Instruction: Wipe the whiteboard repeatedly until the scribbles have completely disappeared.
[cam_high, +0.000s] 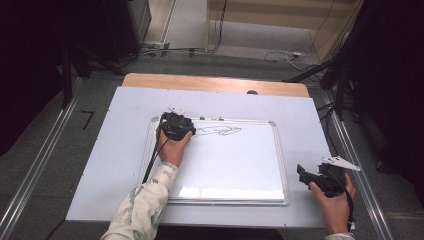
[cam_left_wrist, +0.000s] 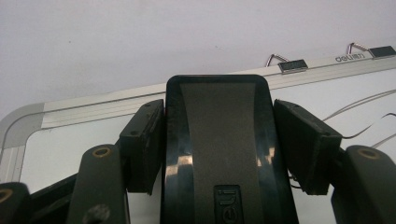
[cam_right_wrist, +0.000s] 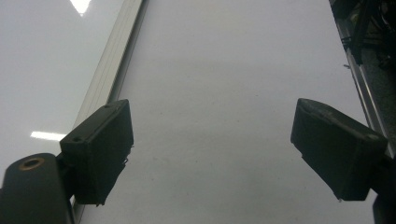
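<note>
Now our left gripper (cam_left_wrist: 215, 149) clamps the eraser (cam_left_wrist: 219, 140) on the whiteboard (cam_high: 225, 165); tilting it could miss strokes; our right gripper (cam_right_wrist: 212, 154) stands apart.

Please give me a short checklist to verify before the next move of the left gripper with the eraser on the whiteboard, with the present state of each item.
1. Left gripper shut on the eraser: ok.
2. Eraser near the drawn lines: ok.
3. Eraser pad touching the whiteboard: cannot tell.
4. Binder clips on the board's top frame: ok.
5. Right gripper open, holding nothing, beside the board's right edge: ok.
</note>
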